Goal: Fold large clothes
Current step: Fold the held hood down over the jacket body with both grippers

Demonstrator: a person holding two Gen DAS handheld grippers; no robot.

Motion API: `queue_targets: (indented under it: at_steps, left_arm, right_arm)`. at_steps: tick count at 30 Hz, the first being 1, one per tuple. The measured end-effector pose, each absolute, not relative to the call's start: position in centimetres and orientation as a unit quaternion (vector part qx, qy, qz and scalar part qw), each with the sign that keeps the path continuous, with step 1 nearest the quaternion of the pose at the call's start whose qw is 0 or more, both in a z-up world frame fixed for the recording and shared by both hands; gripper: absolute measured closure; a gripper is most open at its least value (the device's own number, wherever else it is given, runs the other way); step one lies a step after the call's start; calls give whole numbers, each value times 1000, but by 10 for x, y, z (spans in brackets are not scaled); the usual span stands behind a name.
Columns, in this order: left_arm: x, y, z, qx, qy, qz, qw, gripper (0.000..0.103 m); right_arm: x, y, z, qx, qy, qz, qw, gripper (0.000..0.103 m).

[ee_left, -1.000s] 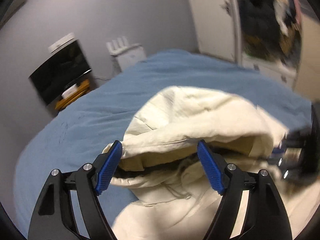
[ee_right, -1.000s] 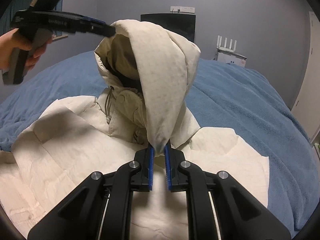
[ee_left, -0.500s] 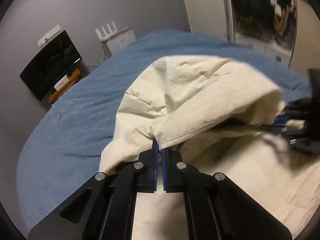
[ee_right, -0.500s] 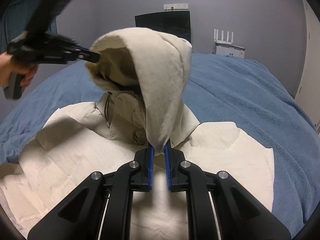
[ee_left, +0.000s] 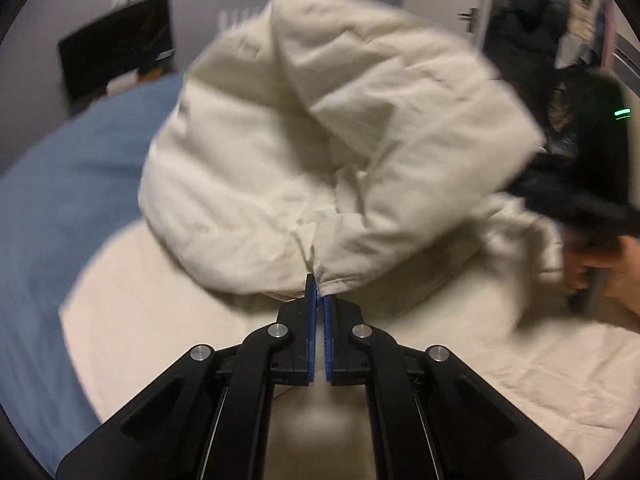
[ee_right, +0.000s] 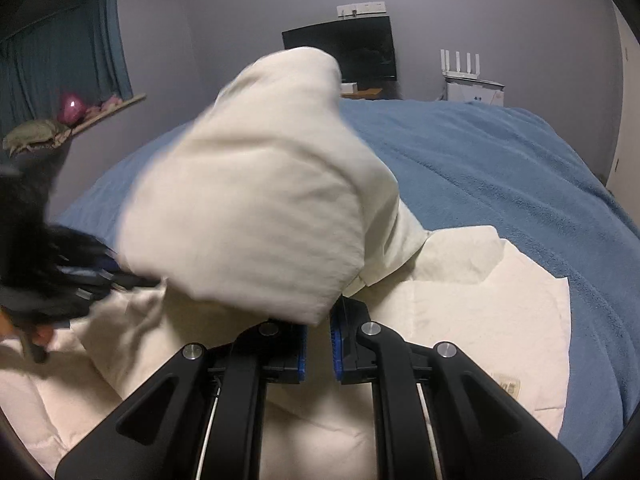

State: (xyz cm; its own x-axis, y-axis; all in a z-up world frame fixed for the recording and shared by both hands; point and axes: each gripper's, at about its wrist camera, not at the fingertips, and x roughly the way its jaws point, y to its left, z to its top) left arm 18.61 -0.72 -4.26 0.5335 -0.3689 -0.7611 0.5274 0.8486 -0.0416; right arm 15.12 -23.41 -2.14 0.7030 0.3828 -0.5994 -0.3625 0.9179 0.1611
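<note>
Your left gripper [ee_left: 319,294] has dropped, clamped on the cream hood [ee_left: 328,152]; your right gripper [ee_right: 318,322] pinches its other edge.

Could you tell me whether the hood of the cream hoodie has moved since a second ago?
Yes. In the right wrist view the hood has come down and forward; its top now overlaps only the lower part of the dark screen.

A dim bedroom with grey walls

A bed [ee_right: 500,168] under a blue blanket fills the room. A dark screen [ee_right: 352,52] hangs on the far wall, with a white router [ee_right: 460,64] on a white unit beside it. Teal curtains [ee_right: 60,64] hang at left above a cluttered shelf [ee_right: 80,120].
</note>
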Motion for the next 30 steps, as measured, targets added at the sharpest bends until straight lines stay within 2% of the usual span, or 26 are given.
queue_targets:
  at_steps: [6,8,9,10,14,19,20,22,26,30]
  left_arm:
    - [202,14,-62,49,415,-233,878,100]
    - [200,17,-60,55,406,-229,883,100]
    - [199,18,-60,55,404,-230,884,100]
    - [198,19,-59,57,401,-229,885,100]
    - [196,22,-63,71,397,-226,887,100]
    - [192,19,-66,99,398,-229,883,100]
    - [192,20,-66,101,398,-230,882,100]
    - [191,22,-66,98,400,-231,881,99]
    - [193,28,-66,86,402,-232,881,99]
    - [196,39,-66,68,404,-230,883,96]
  right_arm:
    - [160,-239,-34,11,359,199,912,93]
    - [161,-239,-31,-4,375,206,904,74]
    - [158,-239,-27,-20,378,212,901,50]
    - [154,-240,-22,-33,374,217,901,38]
    - [133,-244,-6,-56,369,252,893,38]
    - [137,-245,24,-3,325,261,909,38]
    - [142,-244,27,7,322,251,913,40]
    - [158,-240,30,28,328,234,915,70]
    - [181,-228,20,56,352,241,903,71]
    - [196,-207,-18,29,414,258,872,72]
